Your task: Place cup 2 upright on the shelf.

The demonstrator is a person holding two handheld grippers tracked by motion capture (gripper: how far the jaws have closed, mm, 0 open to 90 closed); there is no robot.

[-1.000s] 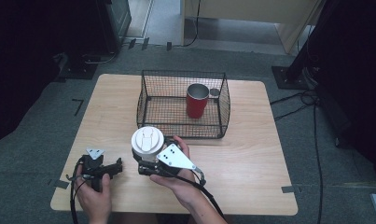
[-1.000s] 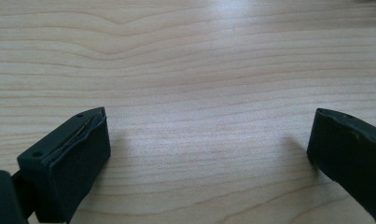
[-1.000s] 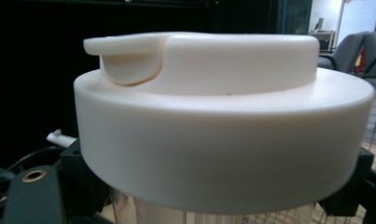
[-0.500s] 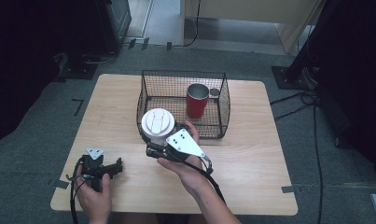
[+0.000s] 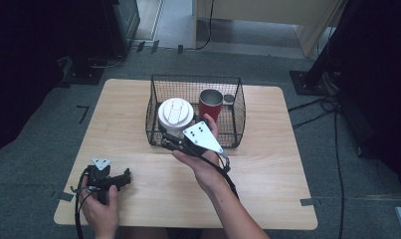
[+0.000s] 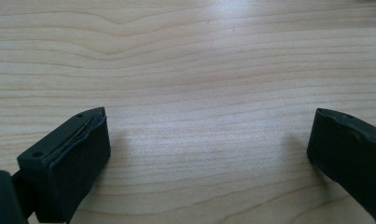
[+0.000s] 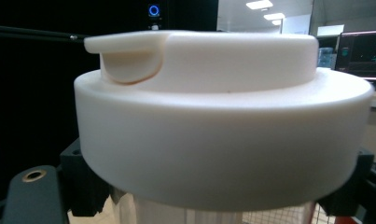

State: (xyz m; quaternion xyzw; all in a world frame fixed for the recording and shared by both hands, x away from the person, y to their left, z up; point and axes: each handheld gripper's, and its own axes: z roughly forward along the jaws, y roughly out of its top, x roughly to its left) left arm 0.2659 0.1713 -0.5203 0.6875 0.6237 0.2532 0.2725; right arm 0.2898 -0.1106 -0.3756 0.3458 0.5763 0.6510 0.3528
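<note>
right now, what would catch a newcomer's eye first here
The white-lidded cup stands out, held up by the right gripper at the front wall of the wire basket in the middle of the table. Inside the basket stands a red cup. The left gripper rests open near the table's front left corner.
</note>
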